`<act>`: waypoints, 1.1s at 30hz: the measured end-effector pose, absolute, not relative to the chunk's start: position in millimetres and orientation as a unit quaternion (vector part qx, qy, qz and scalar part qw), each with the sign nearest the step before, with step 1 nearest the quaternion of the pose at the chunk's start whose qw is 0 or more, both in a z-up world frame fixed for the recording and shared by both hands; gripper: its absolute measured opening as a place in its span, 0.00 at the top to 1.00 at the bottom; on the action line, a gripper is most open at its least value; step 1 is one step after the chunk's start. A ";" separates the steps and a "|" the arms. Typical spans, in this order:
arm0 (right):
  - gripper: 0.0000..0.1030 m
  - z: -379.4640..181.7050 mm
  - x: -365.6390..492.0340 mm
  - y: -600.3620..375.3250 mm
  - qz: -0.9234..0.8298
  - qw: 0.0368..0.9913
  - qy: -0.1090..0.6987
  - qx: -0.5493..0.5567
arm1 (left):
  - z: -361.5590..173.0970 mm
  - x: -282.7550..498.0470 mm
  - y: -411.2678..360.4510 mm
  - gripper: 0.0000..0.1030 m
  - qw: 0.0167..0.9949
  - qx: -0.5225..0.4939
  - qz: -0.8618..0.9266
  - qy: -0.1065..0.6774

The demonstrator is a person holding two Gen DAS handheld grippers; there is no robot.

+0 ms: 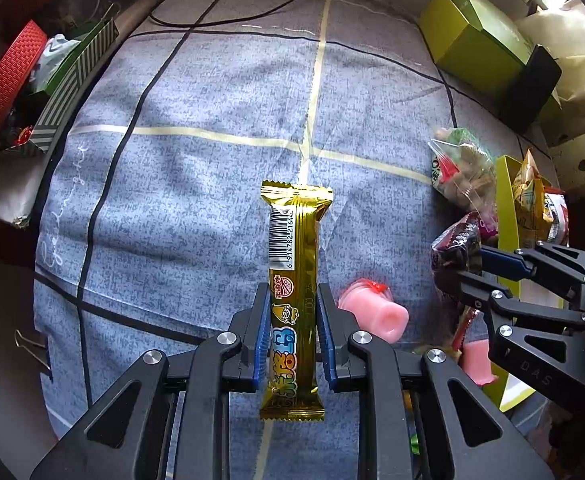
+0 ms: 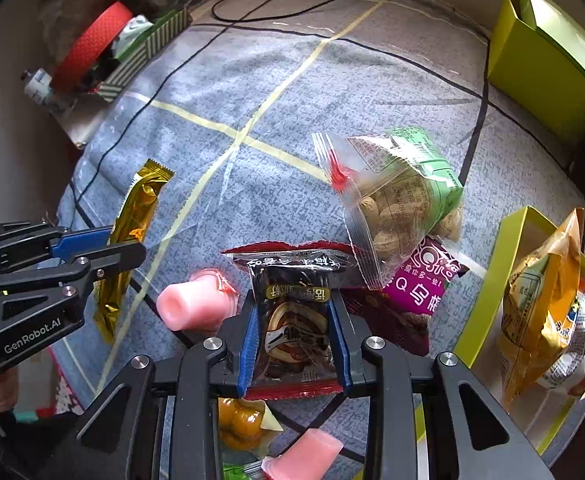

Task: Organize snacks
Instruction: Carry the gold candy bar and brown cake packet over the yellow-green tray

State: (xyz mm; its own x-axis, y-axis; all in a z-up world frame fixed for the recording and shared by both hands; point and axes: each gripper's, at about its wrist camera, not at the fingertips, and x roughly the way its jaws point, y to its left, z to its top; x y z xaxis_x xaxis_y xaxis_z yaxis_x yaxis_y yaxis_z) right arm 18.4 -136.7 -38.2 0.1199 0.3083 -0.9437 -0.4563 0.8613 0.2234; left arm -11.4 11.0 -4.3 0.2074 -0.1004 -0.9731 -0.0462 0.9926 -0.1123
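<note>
Two snacks [image 1: 293, 292] pinched between closed tongs [image 1: 293, 300].

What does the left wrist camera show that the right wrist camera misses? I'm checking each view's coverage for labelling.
Only the left wrist view shows the barcode side of the long gold foil snack bar in the left gripper, and a metal binder clip.

Only the right wrist view shows the dark plastic snack packet with red ends pinched in the right gripper, and an orange candy pouch.

Both show the pink jelly cup, clear peanut bag and blue checked cloth.
</note>
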 end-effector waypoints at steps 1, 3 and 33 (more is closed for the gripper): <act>0.72 -34.7 17.3 -137.4 0.255 0.747 0.611 -0.055 | -0.7 -9.8 10.8 0.78 0.777 -0.058 -0.018 0.627; 0.73 -28.6 15.1 -139.4 0.255 0.751 0.608 -0.046 | 6.5 -6.1 9.1 0.78 0.781 -0.054 -0.020 0.622; 0.73 39.9 -11.4 -166.5 0.246 0.790 0.562 0.003 | 51.1 -10.4 -27.3 0.78 0.808 -0.046 -0.057 0.585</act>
